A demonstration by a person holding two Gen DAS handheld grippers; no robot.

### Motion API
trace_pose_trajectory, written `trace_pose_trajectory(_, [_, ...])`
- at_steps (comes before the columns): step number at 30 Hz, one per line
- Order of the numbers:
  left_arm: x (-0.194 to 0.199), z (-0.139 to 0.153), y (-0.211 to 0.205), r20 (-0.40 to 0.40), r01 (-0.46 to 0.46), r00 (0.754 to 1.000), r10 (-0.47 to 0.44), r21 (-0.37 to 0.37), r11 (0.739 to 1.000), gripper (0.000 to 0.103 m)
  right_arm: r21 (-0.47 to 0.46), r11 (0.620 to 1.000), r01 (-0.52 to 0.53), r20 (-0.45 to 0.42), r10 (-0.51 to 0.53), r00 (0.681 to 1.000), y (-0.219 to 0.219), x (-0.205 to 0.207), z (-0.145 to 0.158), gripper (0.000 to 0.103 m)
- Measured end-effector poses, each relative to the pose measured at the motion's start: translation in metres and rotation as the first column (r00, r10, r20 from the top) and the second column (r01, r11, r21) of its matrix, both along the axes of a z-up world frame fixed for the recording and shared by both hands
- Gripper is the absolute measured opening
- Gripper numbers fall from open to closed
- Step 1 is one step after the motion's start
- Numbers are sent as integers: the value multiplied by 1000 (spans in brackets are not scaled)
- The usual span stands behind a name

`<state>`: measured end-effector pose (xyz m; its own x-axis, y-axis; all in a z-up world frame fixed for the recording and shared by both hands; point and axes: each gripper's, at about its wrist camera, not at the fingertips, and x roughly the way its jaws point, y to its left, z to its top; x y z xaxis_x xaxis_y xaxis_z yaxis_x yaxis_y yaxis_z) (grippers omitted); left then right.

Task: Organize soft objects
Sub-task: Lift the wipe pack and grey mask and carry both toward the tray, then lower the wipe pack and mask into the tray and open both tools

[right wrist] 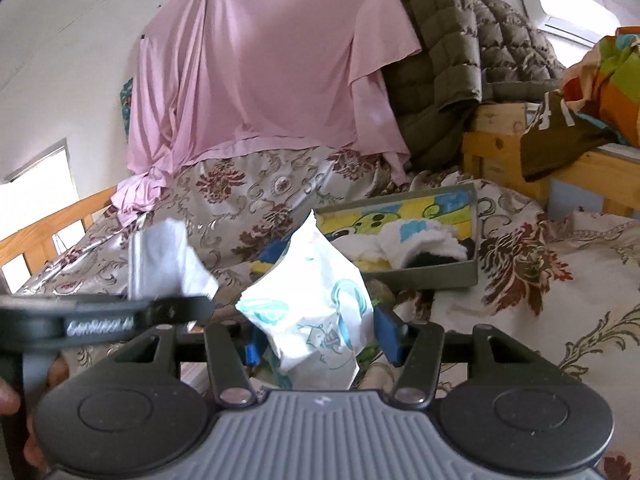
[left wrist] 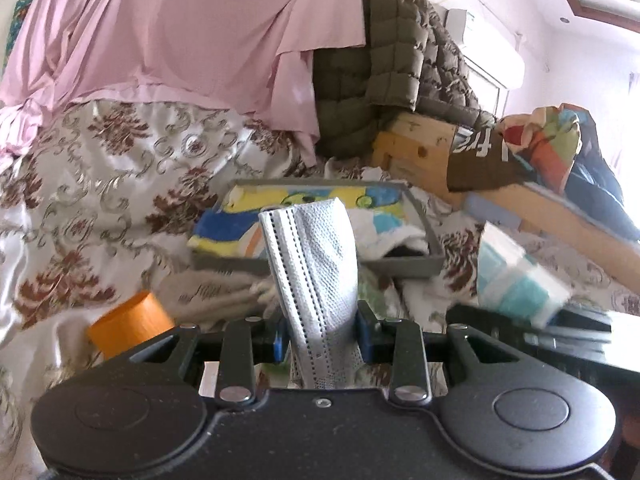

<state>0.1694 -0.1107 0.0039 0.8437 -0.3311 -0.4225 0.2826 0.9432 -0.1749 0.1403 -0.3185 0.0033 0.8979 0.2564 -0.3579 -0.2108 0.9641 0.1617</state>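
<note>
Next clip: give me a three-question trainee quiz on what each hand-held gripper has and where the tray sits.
1. True or false: the left hand-held gripper is shut on a grey pleated face mask.
2. What does the right hand-held gripper hold? A) an orange cup B) a white tissue packet with teal print C) a folded sock
3. Fill in: the grey rectangular tray with a colourful cartoon lining lies on the ____ bedspread.

Key: 1 true; 2 B; 3 floral. In the tray there is also a white cloth.
</note>
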Motion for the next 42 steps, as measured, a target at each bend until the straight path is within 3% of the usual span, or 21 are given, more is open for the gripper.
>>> trace_pose_trajectory(14, [71, 9, -11, 14, 57, 998, -58, 29, 998, 36, -38, 997, 62, 24, -61, 998, -9, 25, -3, 59])
trace_pose_trajectory(23, [149, 13, -27, 19, 67, 997, -68, 62, 996, 36, -47, 987, 151, 115, -145, 983, -41, 140, 13, 59])
trace_pose_trajectory(28, [203, 20, -48, 10, 72, 997, -73, 53, 996, 36, -73, 977, 200, 55, -196, 979, -55, 200, 6, 59])
trace_pose_trajectory(33, [257, 20, -73, -56, 80, 995, -80, -7, 997, 36, -76, 969, 233, 31, -231, 972, -65, 236, -6, 59])
trace_pose_trajectory(36, [280, 17, -82, -119, 64, 991, -68, -37, 997, 36, -27, 973, 231, 15, -231, 973, -74, 247, -15, 59])
trace_pose_trajectory(42, [305, 9, -97, -179, 55, 982, -56, -13, 998, 36, -3, 974, 225, -22, -225, 974, -81, 260, -23, 63])
